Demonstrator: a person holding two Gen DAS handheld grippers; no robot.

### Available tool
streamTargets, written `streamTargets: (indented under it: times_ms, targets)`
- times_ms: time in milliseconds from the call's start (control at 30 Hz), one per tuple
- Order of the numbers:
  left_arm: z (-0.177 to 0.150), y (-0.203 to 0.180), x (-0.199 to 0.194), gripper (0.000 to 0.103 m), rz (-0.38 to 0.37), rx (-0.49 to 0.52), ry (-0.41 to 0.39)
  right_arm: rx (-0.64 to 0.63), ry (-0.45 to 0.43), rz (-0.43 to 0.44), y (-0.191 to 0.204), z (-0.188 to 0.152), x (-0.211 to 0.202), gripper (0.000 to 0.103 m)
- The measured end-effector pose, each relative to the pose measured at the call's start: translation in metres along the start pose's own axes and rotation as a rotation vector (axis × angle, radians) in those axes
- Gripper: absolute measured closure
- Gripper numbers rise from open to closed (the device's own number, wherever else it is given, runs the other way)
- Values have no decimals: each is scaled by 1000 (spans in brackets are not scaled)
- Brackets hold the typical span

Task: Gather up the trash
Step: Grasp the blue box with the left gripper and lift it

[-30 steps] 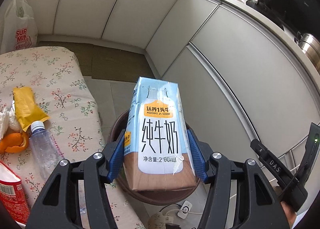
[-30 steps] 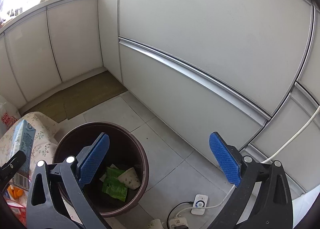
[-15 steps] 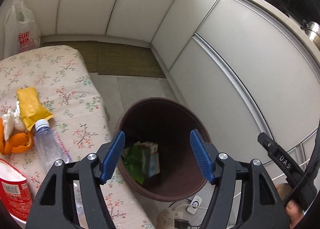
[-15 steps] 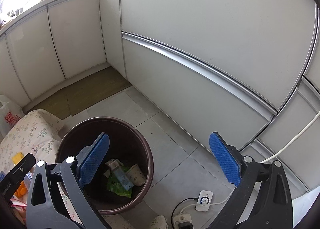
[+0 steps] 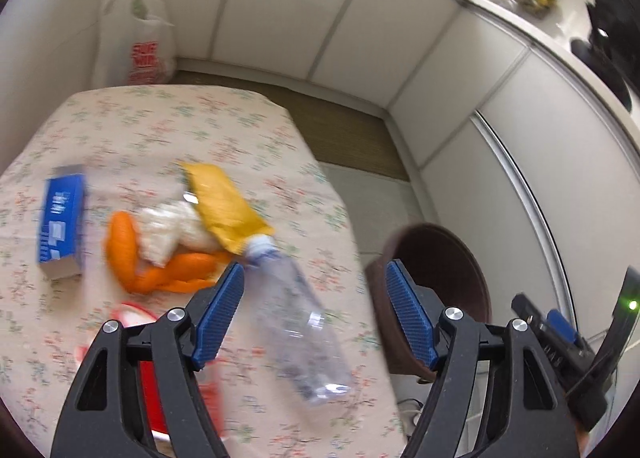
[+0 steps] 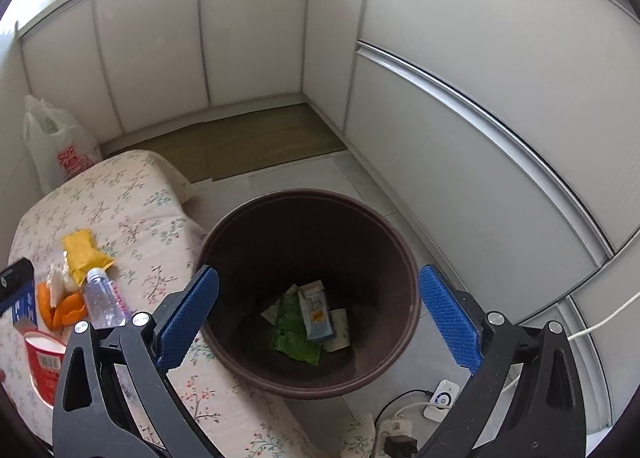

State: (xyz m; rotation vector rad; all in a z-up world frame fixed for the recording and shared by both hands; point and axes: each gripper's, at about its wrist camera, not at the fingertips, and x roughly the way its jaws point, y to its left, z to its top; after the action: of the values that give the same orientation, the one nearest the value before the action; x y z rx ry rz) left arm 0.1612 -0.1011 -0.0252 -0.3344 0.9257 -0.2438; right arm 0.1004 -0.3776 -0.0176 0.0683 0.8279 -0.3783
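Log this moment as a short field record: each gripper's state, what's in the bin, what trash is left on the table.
left gripper: open, empty, above the table's trash
right gripper: open, empty, over the bin
bin: brown, round, on the floor beside the table
bin contents: milk carton, green wrapper, pale scraps
table: floral cloth
left on table: clear plastic bottle lying down, yellow packet, orange peel, white tissue, blue box, red cup
beyond the table: white plastic bag
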Motion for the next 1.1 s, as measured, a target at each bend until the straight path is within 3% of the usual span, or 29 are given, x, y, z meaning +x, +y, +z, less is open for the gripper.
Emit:
streamTargets:
  times_ms: [267, 367, 467, 700, 900, 1100]
  targets:
    - [34, 121, -28, 26, 202, -192, -85, -192, 13, 86, 89, -20, -1, 7]
    - [39, 160, -15, 26, 299, -226, -49, -229, 26, 115, 110, -25, 0, 7]
    - [38, 193, 9, 26, 343, -269, 19, -240, 45, 162, 126, -29, 1, 7]
    - [31, 225, 50, 26, 323, -333, 133, -262, 82, 194, 147, -36, 9, 7]
    - [29, 232, 68, 26, 364, -356, 158, -259, 118, 231, 154, -38, 15, 7]
    - [19, 234, 54, 45, 321, -334, 132, -223, 190, 356, 159, -43, 13, 7]
